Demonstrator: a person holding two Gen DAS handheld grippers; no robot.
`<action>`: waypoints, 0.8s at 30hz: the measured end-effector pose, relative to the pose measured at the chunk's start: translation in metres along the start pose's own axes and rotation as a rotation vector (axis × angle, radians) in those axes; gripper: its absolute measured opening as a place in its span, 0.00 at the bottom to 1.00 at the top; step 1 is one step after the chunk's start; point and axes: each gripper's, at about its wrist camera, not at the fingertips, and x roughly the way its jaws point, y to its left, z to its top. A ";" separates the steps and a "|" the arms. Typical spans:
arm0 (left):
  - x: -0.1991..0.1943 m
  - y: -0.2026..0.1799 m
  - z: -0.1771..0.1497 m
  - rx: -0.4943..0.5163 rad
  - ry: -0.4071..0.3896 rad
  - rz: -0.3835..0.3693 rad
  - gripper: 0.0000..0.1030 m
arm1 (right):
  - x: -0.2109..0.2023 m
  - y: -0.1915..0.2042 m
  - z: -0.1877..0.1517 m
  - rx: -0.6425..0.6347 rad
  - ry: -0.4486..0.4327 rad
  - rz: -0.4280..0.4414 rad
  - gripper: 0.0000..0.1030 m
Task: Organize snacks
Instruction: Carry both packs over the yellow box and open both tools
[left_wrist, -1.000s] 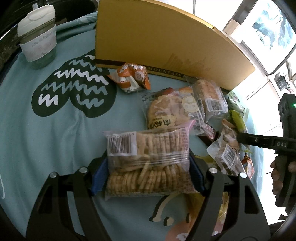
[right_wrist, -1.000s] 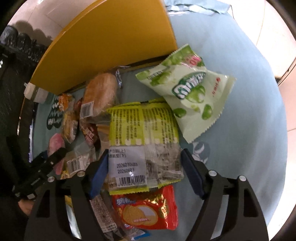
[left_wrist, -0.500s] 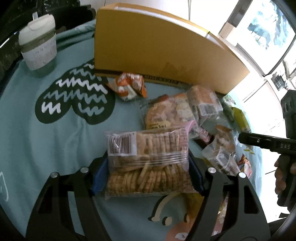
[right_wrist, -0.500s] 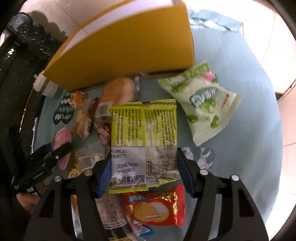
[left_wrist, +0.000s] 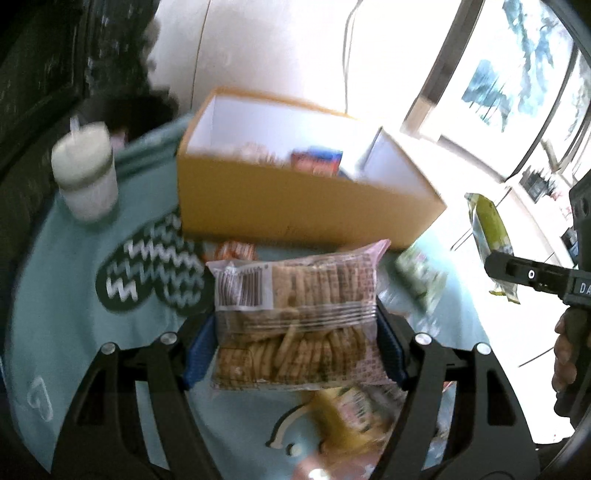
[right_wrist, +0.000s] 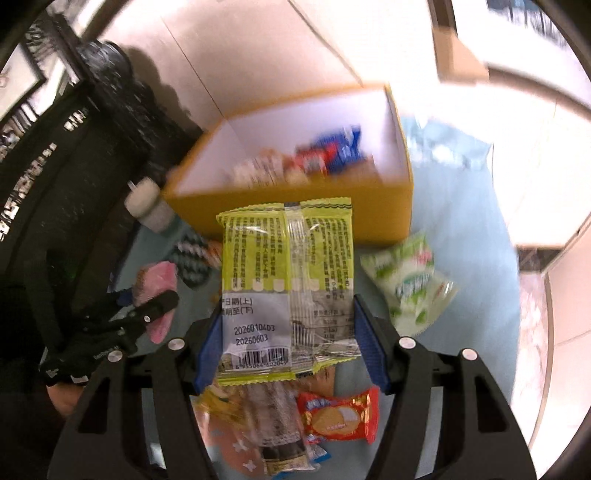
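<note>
Between the blue pads of the left gripper a clear bag of biscuit sticks is clamped, barcode end pointing away from the tool, and is carried clear of the teal cloth. Ahead and to the left of that gripper a white lidded cup is seen on the cloth; straight ahead an open yellow box is noted, with blurred packets inside. Just beyond the bag's far left corner an orange wrapper lies at the box's foot. Off to its right the right gripper is seen, its pads pressed on a yellow-green packet held upright above the cloth; its jaws have just been closing on that packet. Ahead of it the same box is viewed from above. To its right a green-and-white pouch lies on the cloth, and under its jaws a red biscuit packet is seen.
</note>
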 end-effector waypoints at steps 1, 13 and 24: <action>-0.004 -0.004 0.008 0.002 -0.015 0.000 0.72 | -0.012 0.004 0.009 -0.012 -0.029 0.002 0.63; -0.070 -0.060 0.144 0.087 -0.253 0.021 0.73 | -0.077 0.034 0.107 -0.106 -0.237 -0.027 0.63; -0.027 -0.066 0.209 0.134 -0.253 0.060 0.91 | -0.044 0.035 0.179 -0.167 -0.253 -0.073 0.68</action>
